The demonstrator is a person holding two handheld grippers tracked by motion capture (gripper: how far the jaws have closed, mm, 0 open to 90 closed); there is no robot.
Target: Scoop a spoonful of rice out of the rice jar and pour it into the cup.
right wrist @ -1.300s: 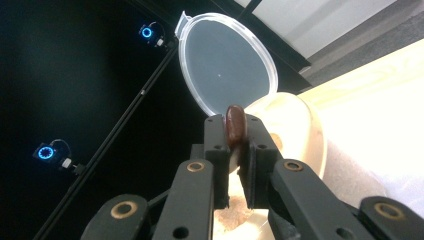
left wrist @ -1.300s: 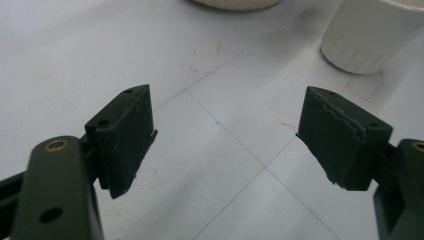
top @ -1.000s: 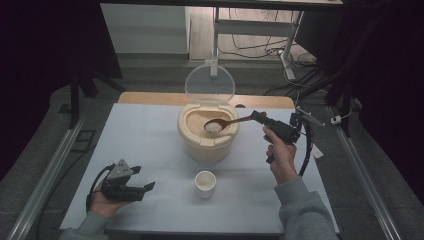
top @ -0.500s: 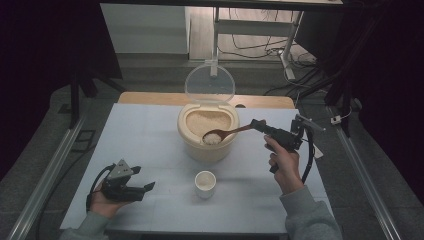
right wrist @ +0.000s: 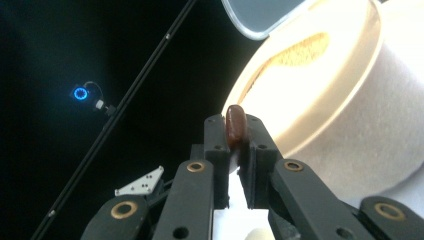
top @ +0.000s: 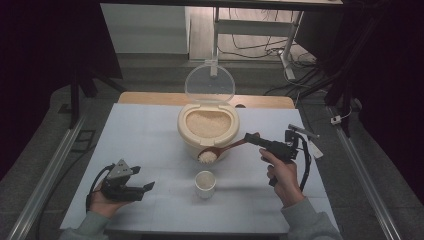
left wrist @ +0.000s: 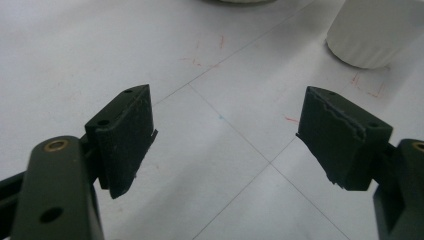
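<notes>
Your right gripper (top: pixel 252 139) has carried the wooden spoon (top: pixel 220 149) out of the rice container (top: pixel 208 130) over the last second: a moment ago its bowl sat inside the tub on the rice, and now it hangs outside the front wall, loaded with rice, just above and behind the small white cup (top: pixel 205 182). The jaws are clamped tight on the spoon's handle (right wrist: pixel 236 125), seen end-on in the right gripper view. That means the scoop is done and the pour into the cup looks like your next step, so keep the spoon level until it is over the rim. Your left gripper (top: pixel 145 187) rests on the table (top: pixel 145 130) where it was, jaws spread wide and holding nothing. The container's clear lid (top: pixel 209 84) stands open. You have no brand, label or writing to read here; only faint red marks on the table (left wrist: pixel 200 52)
</notes>
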